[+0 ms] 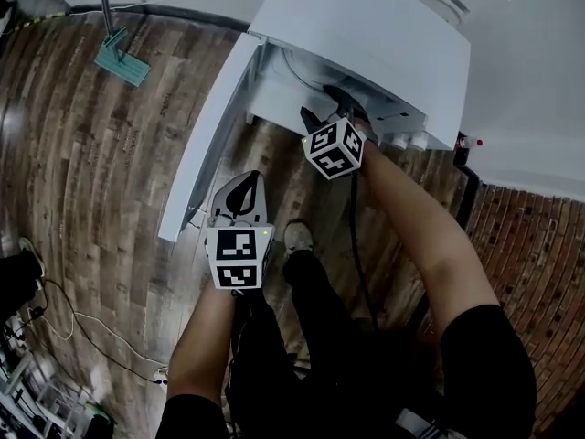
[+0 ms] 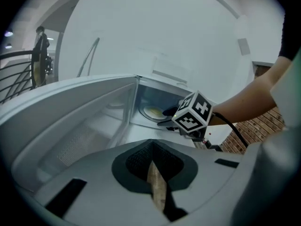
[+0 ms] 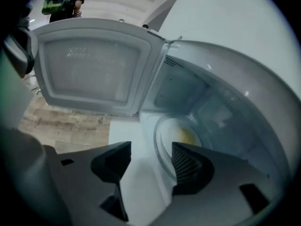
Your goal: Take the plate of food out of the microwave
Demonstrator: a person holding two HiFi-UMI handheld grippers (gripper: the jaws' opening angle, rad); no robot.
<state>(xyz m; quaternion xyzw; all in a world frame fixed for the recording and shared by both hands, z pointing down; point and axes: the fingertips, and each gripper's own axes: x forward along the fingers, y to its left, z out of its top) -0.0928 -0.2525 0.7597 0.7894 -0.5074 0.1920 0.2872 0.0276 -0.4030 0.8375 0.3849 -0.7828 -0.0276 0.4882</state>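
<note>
Head view first: white microwave [image 1: 366, 35] set low, door [image 1: 206, 135] swung wide open to the left over the wooden floor [image 1: 91, 154]. Right gripper [image 1: 327, 106] poking right at the mouth of the cavity. Left gripper [image 1: 241, 188] hanging back, just beside the door's outer edge and holding nothing.

Over to the left gripper view: jaws pressed together, only a thin sliver between the pads, nothing pinched. Beyond them, the plate [image 2: 151, 112] sitting inside the cavity with the right gripper's marker cube [image 2: 193, 114] just in front of it. Also a person [image 2: 41, 51] standing way off at the left.

Right gripper view: jaws spread wide, nothing gripped. Plate inside on the microwave floor, yellow food [image 3: 187, 136] on it, near rim showing in the gap between the jaws, not touched as far as can be told.
</note>
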